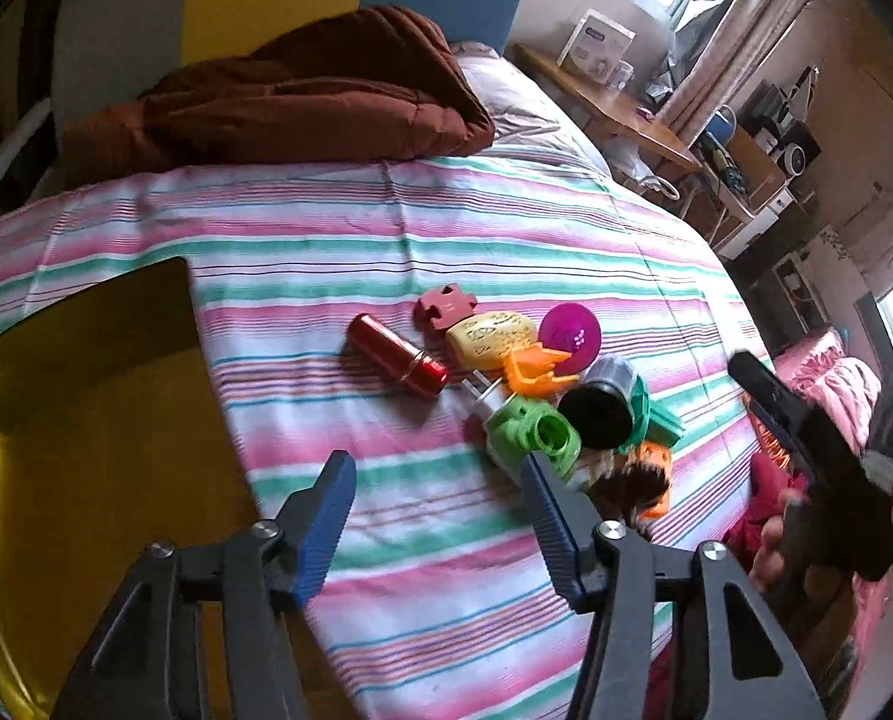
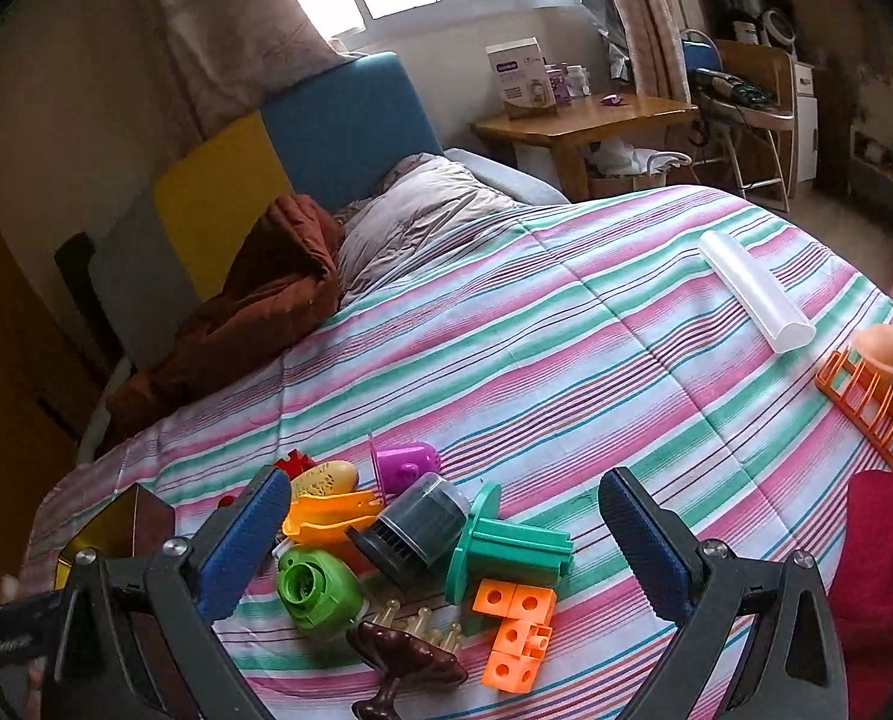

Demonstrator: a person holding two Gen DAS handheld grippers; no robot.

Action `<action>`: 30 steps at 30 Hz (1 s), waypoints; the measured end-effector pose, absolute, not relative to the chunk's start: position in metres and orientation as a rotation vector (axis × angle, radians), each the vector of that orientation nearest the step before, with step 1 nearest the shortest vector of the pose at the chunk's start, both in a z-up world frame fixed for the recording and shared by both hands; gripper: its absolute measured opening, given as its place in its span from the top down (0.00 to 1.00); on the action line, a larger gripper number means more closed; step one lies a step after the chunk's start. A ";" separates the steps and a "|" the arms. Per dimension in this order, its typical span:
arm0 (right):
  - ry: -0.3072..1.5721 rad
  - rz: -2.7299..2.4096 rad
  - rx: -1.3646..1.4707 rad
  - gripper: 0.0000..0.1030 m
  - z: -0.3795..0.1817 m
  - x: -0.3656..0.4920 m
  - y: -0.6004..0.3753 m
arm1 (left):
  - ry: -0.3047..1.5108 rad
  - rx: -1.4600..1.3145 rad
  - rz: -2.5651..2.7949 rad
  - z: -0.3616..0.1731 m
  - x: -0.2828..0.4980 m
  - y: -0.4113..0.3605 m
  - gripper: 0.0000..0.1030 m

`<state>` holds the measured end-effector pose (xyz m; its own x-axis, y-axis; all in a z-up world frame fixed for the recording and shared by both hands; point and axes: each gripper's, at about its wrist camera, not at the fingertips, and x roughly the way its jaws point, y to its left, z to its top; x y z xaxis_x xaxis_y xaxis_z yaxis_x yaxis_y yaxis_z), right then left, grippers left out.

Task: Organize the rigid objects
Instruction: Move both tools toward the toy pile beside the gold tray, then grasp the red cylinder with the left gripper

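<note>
A pile of small rigid toys lies on the striped bedspread. It holds a red cylinder, a green round piece, a black-and-grey cup, a teal flanged piece, an orange block cluster, a purple dome and a brown piece. My left gripper is open and empty, just in front of the pile. My right gripper is open and empty, its jaws either side of the pile and above it.
A gold-coloured box stands at the left of the pile. A white tube and an orange rack lie at the right of the bed. A brown blanket and wooden side table are beyond.
</note>
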<state>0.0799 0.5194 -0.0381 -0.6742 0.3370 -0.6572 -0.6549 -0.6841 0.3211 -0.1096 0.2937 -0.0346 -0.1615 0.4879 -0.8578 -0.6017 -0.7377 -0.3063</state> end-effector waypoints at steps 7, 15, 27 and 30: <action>0.756 2.342 -0.744 0.00 -0.036 0.083 0.520 | 0.036 -1.567 1.928 -0.066 -0.153 0.331 0.51; 0.760 2.363 -0.735 0.00 -0.035 0.082 0.520 | 0.009 -1.746 1.983 -0.099 -0.179 0.354 0.50; 0.816 2.415 -0.775 0.05 -0.038 0.079 0.521 | 0.199 -1.658 2.069 -0.119 -0.166 0.365 0.75; 0.811 2.439 -0.826 0.09 -0.042 0.072 0.516 | 0.260 -1.536 2.120 -0.105 -0.151 0.354 0.75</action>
<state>0.0716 0.5159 -0.0421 -0.7260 0.2113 -0.6545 -0.5612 -0.7321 0.3862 -0.1512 0.3536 -0.1051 -0.2341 0.2862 -0.9291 -0.5022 -0.8539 -0.1365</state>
